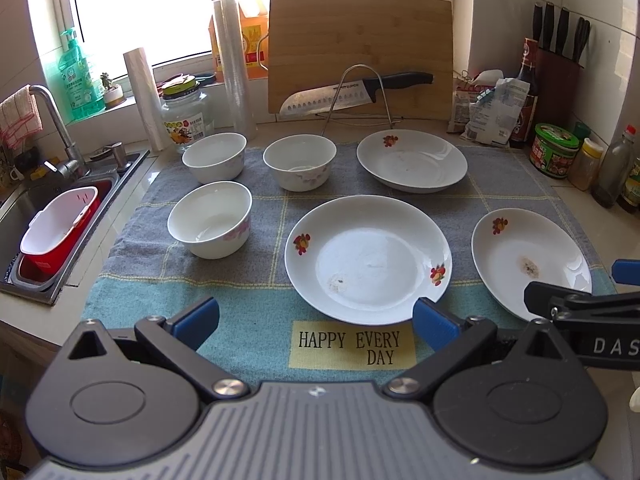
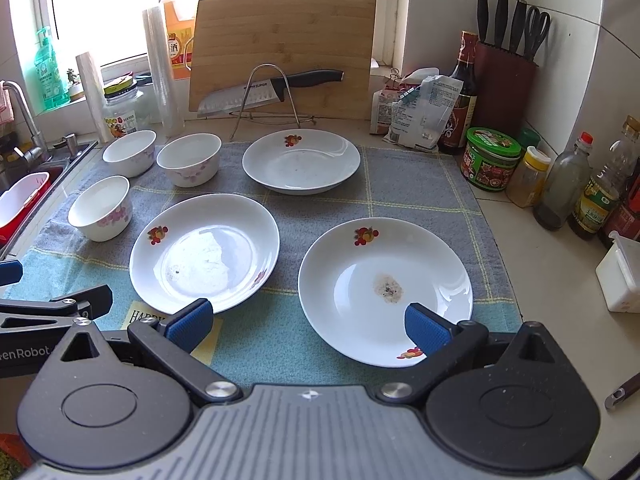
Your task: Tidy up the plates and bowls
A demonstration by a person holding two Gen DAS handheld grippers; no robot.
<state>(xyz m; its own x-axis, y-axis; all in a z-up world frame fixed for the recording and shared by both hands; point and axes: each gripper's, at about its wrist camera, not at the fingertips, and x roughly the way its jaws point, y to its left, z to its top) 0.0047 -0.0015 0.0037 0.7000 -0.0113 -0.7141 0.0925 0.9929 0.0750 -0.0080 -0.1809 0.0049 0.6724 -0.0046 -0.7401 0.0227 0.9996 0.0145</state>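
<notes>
Both the left hand-held gripper (image 1: pixel 316 318) and right hand-held gripper (image 2: pixel 306 322) hover released at the surface's near edge; two plates (image 2: pixel 204 250) lie nearest, a third plate (image 2: pixel 301 166) and three bowls (image 1: pixel 210 218) toward the far edge; glazed ceramic, likely stiff, slippery, breakable; pinch each by its rim.

The right gripper's fingers (image 2: pixel 424 330) hide the near rim of the stained plate (image 2: pixel 372 280).

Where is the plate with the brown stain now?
The stained plate lies on the towel's front right, beside the larger middle plate, directly before the right tongs in the right wrist view.
</notes>
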